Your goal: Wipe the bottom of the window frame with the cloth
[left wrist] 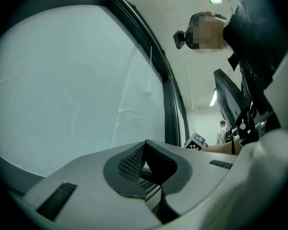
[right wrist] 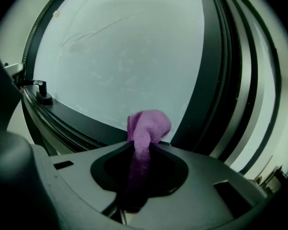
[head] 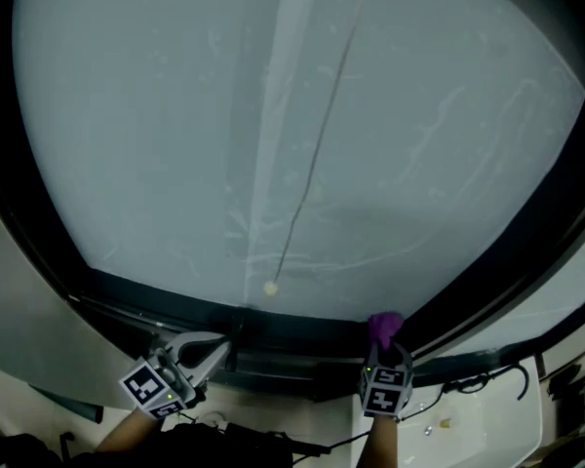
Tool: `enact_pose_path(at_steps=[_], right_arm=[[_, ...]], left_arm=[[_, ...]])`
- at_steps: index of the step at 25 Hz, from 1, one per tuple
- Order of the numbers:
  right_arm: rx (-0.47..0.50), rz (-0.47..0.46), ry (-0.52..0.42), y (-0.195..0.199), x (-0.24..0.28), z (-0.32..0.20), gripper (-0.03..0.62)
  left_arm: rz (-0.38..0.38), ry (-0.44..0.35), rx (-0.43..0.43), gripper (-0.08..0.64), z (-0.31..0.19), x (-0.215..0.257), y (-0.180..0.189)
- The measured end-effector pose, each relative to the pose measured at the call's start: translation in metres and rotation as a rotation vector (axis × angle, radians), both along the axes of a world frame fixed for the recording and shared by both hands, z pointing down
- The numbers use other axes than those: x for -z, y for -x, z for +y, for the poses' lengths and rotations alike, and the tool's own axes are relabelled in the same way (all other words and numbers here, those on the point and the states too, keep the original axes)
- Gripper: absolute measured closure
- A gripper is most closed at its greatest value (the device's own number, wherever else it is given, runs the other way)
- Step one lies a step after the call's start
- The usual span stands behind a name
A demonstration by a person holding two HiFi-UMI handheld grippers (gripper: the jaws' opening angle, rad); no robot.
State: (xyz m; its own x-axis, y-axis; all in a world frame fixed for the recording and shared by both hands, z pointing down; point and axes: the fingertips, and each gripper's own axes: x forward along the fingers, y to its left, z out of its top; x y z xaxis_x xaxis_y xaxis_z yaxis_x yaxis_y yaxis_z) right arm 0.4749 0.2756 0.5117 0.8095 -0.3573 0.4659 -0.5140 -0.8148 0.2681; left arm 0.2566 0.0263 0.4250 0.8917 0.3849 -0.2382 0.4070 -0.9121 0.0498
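A purple cloth (head: pixel 384 326) (right wrist: pixel 149 126) sticks up bunched from my right gripper (head: pixel 385 345) (right wrist: pixel 143 145), which is shut on it. The cloth's tip sits at the dark bottom rail of the window frame (head: pixel 292 326) (right wrist: pixel 86 116), close to the frame's right corner; I cannot tell whether it touches. My left gripper (head: pixel 217 346) (left wrist: pixel 145 145) hovers just before the same rail further left, jaws together with nothing between them. Frosted glass (head: pixel 302 125) fills the frame above.
A thin blind cord ending in a small bead (head: pixel 270 288) (left wrist: pixel 148 94) hangs against the glass. A black window handle (right wrist: pixel 41 92) sits on the rail at the left. A white ledge (head: pixel 487 422) with a dark cable lies below right.
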Motion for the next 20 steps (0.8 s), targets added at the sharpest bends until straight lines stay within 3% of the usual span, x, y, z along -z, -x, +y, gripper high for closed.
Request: enact_pose_path(at_steps=[4, 8, 20], right_arm=[[0.04, 0.003, -0.013, 0.006, 0.0, -0.012, 0.509], [0.076, 0.003, -0.033, 0.012, 0.001, -0.022, 0.509], [0.113, 0.008, -0.038, 0.032, -0.001, -0.057, 0.509]], left_arm=[[0.003, -0.016, 0.125, 0.565, -0.013, 0.0, 0.019], [-0.012, -0.027, 0.194, 0.565, -0.021, -0.004, 0.036], [-0.037, -0.011, 0.205, 0.565, -0.041, -0.011, 0.072]])
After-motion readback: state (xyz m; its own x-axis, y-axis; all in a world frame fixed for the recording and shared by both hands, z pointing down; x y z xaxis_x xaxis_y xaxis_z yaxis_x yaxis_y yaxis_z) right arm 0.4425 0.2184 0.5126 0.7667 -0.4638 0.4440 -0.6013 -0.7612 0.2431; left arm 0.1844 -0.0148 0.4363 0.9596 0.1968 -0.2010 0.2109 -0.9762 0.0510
